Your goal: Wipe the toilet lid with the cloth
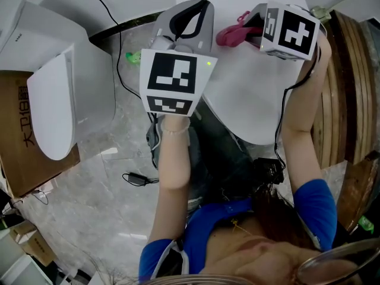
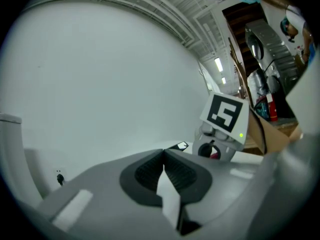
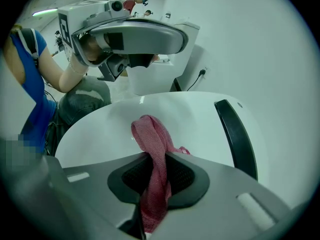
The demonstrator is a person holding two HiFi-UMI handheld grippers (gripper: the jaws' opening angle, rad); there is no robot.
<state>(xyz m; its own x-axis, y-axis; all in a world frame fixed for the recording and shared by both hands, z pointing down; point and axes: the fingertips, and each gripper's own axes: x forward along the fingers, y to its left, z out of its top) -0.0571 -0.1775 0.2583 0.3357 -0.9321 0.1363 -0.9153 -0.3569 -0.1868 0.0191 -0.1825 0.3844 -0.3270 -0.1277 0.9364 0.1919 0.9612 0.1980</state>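
Right gripper (image 3: 152, 176) has its jaws pressed on the pink cloth (image 3: 150, 134). The cloth runs between the two pads and folds forward onto the white toilet lid (image 3: 100, 129). Left gripper (image 2: 163, 169) has its jaws pressed together, with nothing between them. In the right gripper view it is up in the air, above the lid and to the left of the cloth.

In the head view the toilet lid fills the middle of the scene. Both grippers are over its far half, the left one at the left edge and the right one more to the right. A second white toilet (image 1: 56, 100) is well apart at the left, next to a brown cardboard box (image 1: 18, 147). Wooden planks (image 1: 350, 82) are along the right side. A black strip (image 3: 235, 134) crosses the lid at its far end, just to the right of the cloth. On the grey floor (image 1: 89, 218), near the person's left arm, lies a small black cable (image 1: 136, 179).
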